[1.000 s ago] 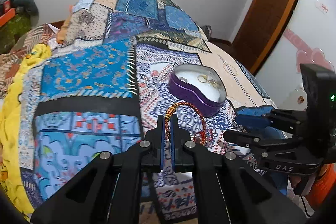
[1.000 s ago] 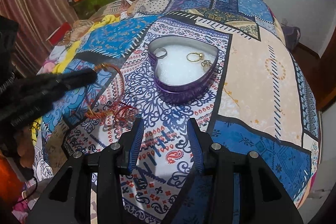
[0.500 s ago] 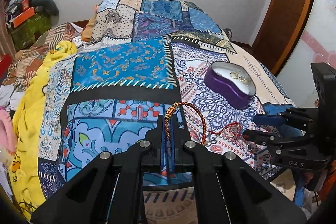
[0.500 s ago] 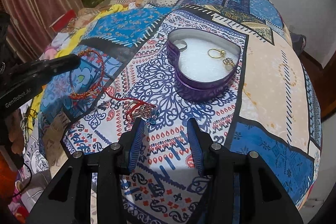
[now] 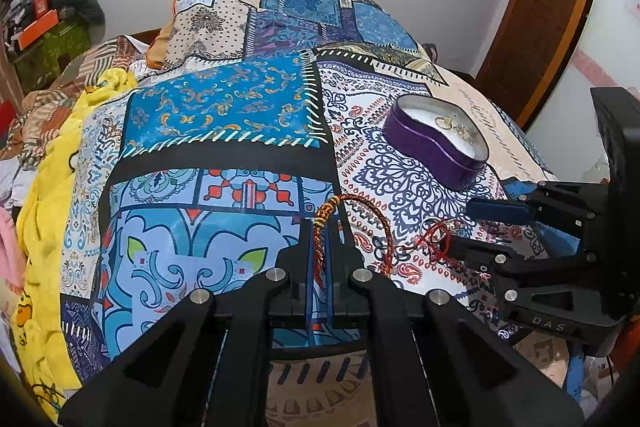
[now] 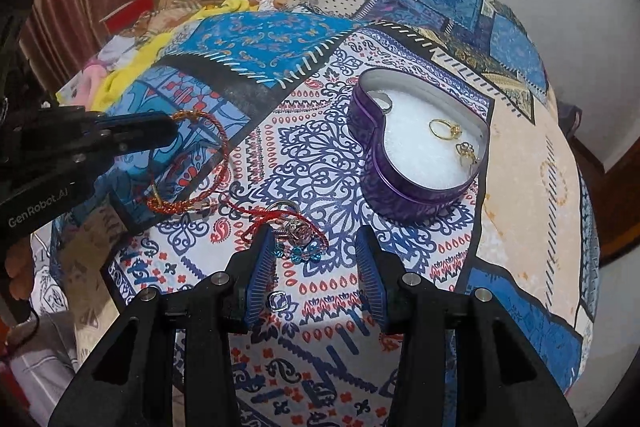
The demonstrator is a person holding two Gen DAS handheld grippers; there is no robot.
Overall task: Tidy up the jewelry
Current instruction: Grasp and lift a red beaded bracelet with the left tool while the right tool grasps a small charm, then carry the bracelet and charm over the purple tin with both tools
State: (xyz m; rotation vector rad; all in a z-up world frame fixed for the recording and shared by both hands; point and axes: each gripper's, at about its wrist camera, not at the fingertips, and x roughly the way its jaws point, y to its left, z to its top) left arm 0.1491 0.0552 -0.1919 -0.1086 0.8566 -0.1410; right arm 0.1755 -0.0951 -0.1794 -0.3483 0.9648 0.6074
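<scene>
My left gripper (image 5: 319, 227) is shut on a red-and-gold braided bracelet (image 5: 362, 223) and holds it above the bedspread; it shows in the right wrist view (image 6: 200, 155) too, with its red cord trailing to a tangle of jewelry (image 6: 296, 233) with blue beads. My right gripper (image 6: 316, 243) is open, its jaws on either side of that tangle. A purple heart-shaped tin (image 6: 416, 143) with white lining holds gold rings (image 6: 444, 129) and a silver ring; it also shows in the left wrist view (image 5: 436, 141).
A patchwork bedspread (image 5: 224, 99) covers the bed. A yellow blanket (image 5: 44, 195) lies along its left side. A small silver ring (image 6: 277, 301) lies by my right gripper's left finger. A wooden door (image 5: 536, 15) stands at the right.
My left gripper pulled the bracelet back and to the left, away from the tin, stretching the cord. My right gripper moved forward over the jewelry tangle.
</scene>
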